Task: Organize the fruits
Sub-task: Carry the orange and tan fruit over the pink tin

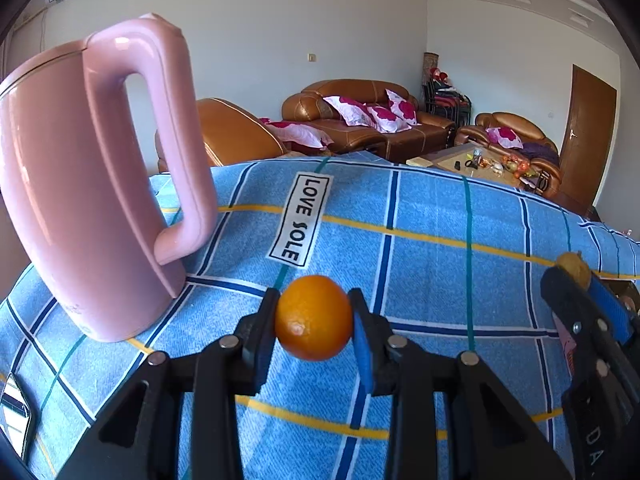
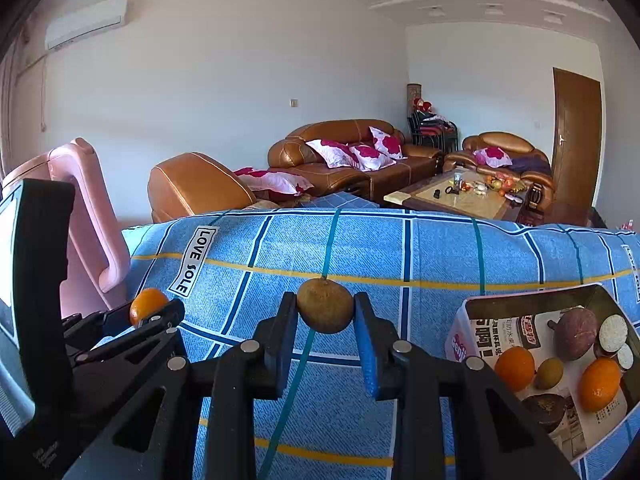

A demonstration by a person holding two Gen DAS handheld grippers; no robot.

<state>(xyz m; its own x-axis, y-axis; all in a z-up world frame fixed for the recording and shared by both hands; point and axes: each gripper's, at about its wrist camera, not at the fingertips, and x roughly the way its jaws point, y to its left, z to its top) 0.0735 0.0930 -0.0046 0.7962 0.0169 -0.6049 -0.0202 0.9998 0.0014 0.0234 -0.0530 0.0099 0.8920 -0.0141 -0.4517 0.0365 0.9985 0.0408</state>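
Note:
My left gripper (image 1: 314,312) is shut on a small orange (image 1: 314,317) and holds it above the blue checked cloth (image 1: 432,272). My right gripper (image 2: 325,312) is shut on a brownish-green round fruit (image 2: 325,306), also above the cloth. In the left wrist view the right gripper (image 1: 576,276) shows at the far right with the brown fruit (image 1: 575,267). In the right wrist view the left gripper (image 2: 154,312) shows at the left with the orange (image 2: 146,304). A pink-rimmed box (image 2: 460,340) at the right holds oranges (image 2: 515,368), a small green fruit (image 2: 549,373), a purple fruit (image 2: 576,334) and other pieces.
A tall pink kettle (image 1: 76,200) stands on the cloth at the left, close to my left gripper. A phone (image 1: 14,416) lies at the cloth's left edge. Brown sofas (image 2: 344,156) and a coffee table (image 2: 464,196) stand beyond the cloth's far edge.

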